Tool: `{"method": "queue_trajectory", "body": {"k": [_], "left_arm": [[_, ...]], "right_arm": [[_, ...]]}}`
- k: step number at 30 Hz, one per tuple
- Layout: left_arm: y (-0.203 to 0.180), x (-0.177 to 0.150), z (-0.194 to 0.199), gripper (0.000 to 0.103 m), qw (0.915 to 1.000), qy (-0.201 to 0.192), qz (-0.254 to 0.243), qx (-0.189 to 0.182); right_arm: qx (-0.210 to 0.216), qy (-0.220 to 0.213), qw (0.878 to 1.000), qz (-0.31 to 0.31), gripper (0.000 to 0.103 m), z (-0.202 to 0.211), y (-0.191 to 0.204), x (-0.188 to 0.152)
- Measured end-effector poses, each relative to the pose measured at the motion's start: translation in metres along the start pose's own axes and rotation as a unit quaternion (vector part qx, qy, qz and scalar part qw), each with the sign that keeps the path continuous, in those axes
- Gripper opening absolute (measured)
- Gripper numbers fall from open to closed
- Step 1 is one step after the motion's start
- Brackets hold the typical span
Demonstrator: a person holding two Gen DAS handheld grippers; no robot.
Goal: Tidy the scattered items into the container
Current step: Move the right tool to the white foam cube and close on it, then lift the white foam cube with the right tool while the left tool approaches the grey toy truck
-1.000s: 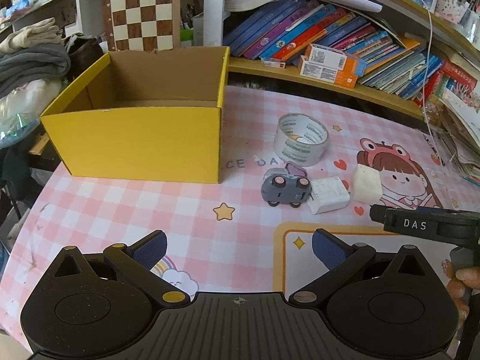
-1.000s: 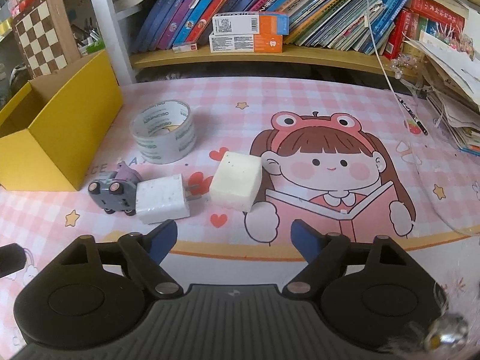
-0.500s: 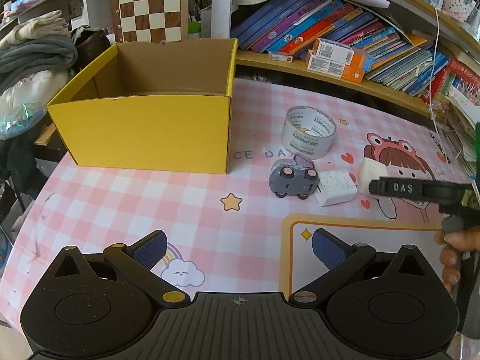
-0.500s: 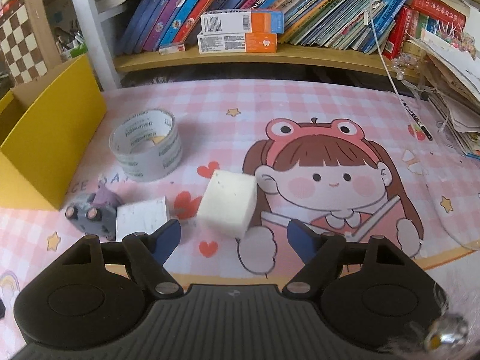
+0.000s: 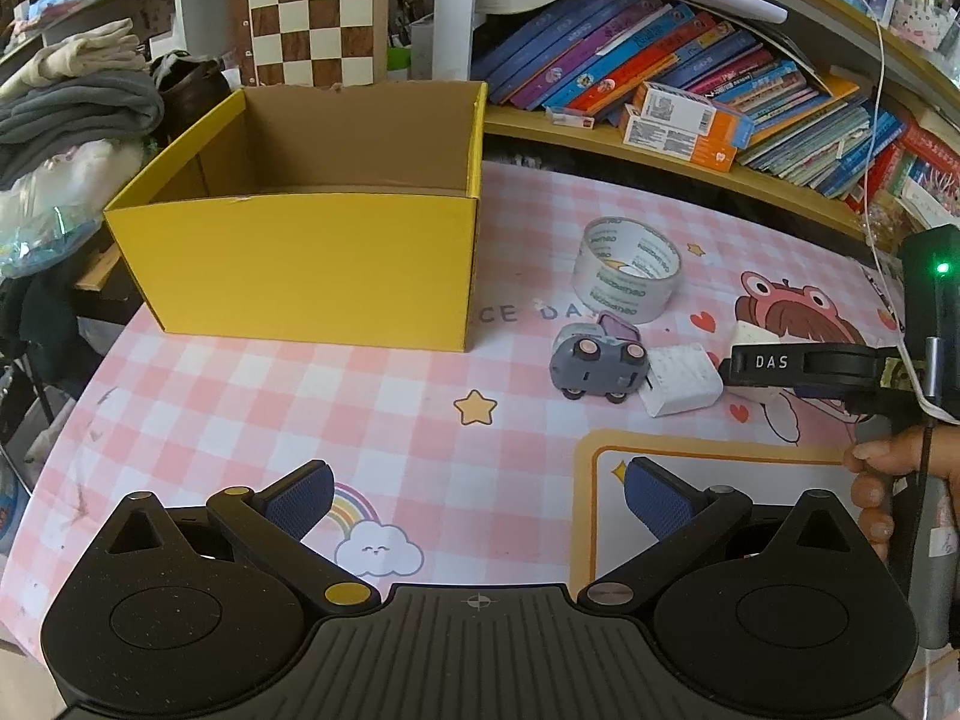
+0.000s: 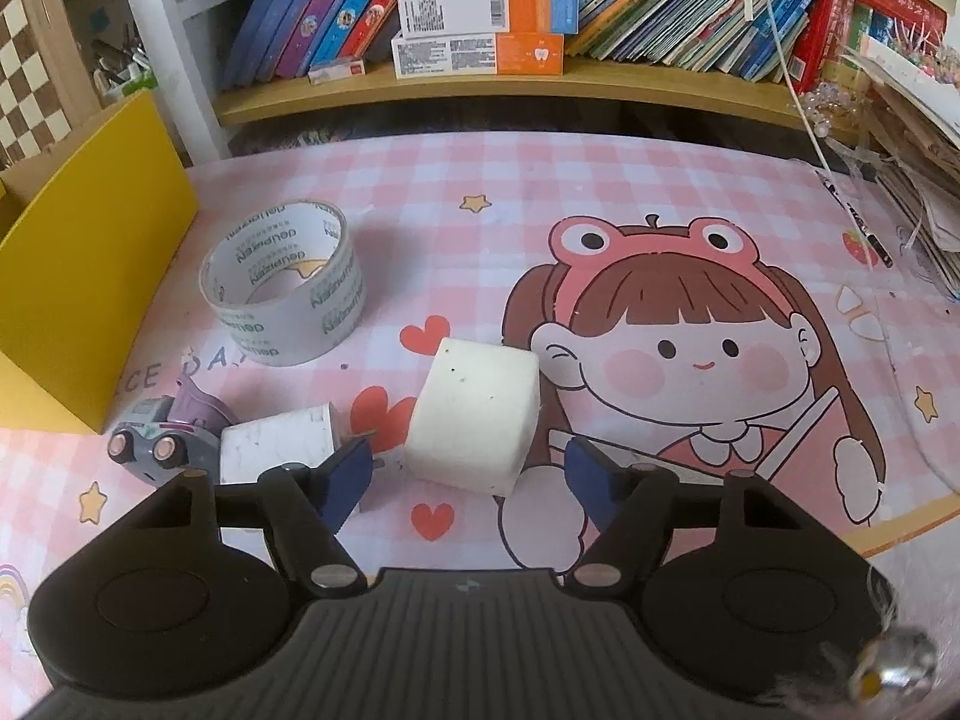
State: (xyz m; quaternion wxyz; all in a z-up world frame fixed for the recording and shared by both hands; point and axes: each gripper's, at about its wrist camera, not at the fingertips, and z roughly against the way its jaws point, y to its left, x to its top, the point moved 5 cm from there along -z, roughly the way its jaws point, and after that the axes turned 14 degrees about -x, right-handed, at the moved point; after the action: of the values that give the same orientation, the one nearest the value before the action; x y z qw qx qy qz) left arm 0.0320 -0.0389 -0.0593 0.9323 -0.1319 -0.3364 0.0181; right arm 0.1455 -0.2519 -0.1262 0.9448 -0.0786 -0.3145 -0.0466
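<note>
A yellow cardboard box (image 5: 312, 264) stands open and empty at the table's left. A tape roll (image 6: 285, 279), a grey toy car (image 6: 162, 447), a white charger block (image 6: 276, 447) and a white foam cube (image 6: 474, 420) lie on the pink mat. My right gripper (image 6: 471, 474) is open, low over the mat, its blue pads (image 6: 345, 474) flanking the cube's near side. It also shows in the left wrist view (image 5: 798, 363) above the cube. My left gripper (image 5: 477, 495) is open and empty, well short of the car (image 5: 600, 363).
A low wooden shelf (image 6: 540, 87) with books and cartons runs along the table's back edge. A chessboard (image 5: 306, 12) stands behind the box. Folded clothes (image 5: 72, 102) lie at far left. Papers and a cable (image 6: 798, 60) hang at right.
My right gripper has moved forward and down to the foam cube, so the cube now sits between its pads. My left gripper has drawn back and up a little.
</note>
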Motion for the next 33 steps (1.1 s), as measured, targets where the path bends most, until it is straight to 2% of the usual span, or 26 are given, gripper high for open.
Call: {"method": "queue_trajectory", "body": {"k": [3,4,5,11,16,23,27,33], "left_arm": [[0.001,0.0,0.001,0.103,1.0,-0.002,-0.001,-0.004],[0.001,0.001,0.001,0.103,1.0,-0.003,-0.001,-0.006],[0.002,0.001,0.001,0.103,1.0,-0.004,-0.001,-0.006],[0.004,0.003,0.002,0.103,0.9999,-0.008,0.0,-0.008],[0.005,0.004,0.002,0.103,0.9999,-0.008,-0.002,-0.009],[0.007,0.005,0.003,0.103,0.9999,-0.008,-0.005,-0.009],[0.007,0.005,0.004,0.103,0.9999,-0.008,-0.008,-0.011],[0.0,0.005,0.001,0.103,0.9995,-0.006,-0.025,-0.019]], "right_arm": [[-0.001,-0.004,1.0,0.001,0.068,-0.003,0.0,0.0],[-0.003,-0.002,1.0,0.003,0.064,-0.004,0.0,0.0],[-0.003,0.0,1.0,0.004,0.054,-0.005,0.0,0.0],[0.014,0.01,1.0,-0.004,0.039,-0.003,-0.004,-0.003],[0.013,0.011,1.0,-0.002,0.038,0.0,-0.004,-0.006],[0.006,0.005,1.0,0.004,0.043,0.003,-0.004,-0.01],[0.003,0.002,1.0,0.008,0.035,0.005,-0.003,-0.011],[0.011,-0.005,1.0,0.01,0.034,0.018,-0.005,-0.017]]}}
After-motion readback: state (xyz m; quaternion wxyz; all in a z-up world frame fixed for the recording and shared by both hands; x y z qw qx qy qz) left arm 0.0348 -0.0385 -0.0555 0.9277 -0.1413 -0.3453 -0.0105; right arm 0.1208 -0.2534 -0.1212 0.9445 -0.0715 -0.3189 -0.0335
